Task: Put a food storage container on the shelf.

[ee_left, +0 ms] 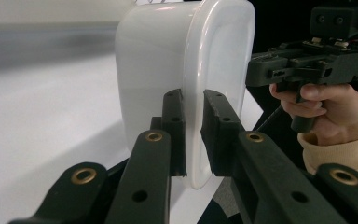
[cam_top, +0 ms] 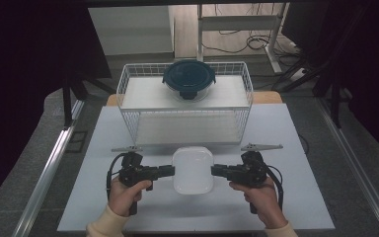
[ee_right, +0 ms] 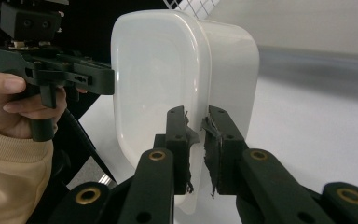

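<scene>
White lidded container (cam_top: 193, 170) held between both tools at near centre of desk (cam_top: 296, 197), just in front of wire basket (cam_top: 128, 84). Left hand-held gripper (cam_top: 171, 171) pinching container's left rim, pads either side of lid edge. Right hand-held gripper (cam_top: 214, 171) pinching right rim likewise. Dark-lidded round glass container (cam_top: 189, 78) sitting in basket, far centre.
</scene>
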`<state>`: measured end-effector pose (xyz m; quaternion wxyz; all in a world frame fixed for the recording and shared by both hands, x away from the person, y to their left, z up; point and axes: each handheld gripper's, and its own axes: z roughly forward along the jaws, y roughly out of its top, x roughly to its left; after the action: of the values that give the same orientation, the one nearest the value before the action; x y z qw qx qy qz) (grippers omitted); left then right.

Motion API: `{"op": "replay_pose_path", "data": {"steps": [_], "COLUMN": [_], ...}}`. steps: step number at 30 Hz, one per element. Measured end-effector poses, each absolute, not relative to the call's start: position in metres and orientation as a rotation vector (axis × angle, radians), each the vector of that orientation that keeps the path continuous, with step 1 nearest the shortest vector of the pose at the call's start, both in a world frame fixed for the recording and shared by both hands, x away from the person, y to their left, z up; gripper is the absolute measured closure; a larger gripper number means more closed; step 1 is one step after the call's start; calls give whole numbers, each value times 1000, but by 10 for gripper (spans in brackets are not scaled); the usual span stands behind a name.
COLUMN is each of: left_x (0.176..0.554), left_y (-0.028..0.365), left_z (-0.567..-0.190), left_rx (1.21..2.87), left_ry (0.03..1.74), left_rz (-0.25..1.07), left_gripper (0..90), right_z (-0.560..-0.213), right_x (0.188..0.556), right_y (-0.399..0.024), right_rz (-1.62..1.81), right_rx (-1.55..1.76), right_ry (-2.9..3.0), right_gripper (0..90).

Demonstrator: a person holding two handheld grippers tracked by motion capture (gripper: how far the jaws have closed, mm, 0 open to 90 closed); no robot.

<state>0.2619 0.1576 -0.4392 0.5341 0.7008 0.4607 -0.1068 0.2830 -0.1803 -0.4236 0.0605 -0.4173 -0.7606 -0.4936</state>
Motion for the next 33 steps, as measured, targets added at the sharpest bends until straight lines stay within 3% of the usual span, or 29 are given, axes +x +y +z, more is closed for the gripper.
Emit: {"op": "replay_pose_path", "data": {"steps": [15, 33], "left_x": [281, 310], "left_y": [167, 180], "left_z": [-371, -314], "left_rx": [1678, 1635], "left_ry": [1030, 984], "left_rz": [-132, -65], "left_gripper": [803, 803], "right_z": [-362, -292], "right_x": [307, 338], "right_y": [-168, -154], "right_rz": [-1578, -1648], "right_rx": [-1194, -1151], "right_ry": [-2383, -2443], "right_gripper": [794, 794]}}
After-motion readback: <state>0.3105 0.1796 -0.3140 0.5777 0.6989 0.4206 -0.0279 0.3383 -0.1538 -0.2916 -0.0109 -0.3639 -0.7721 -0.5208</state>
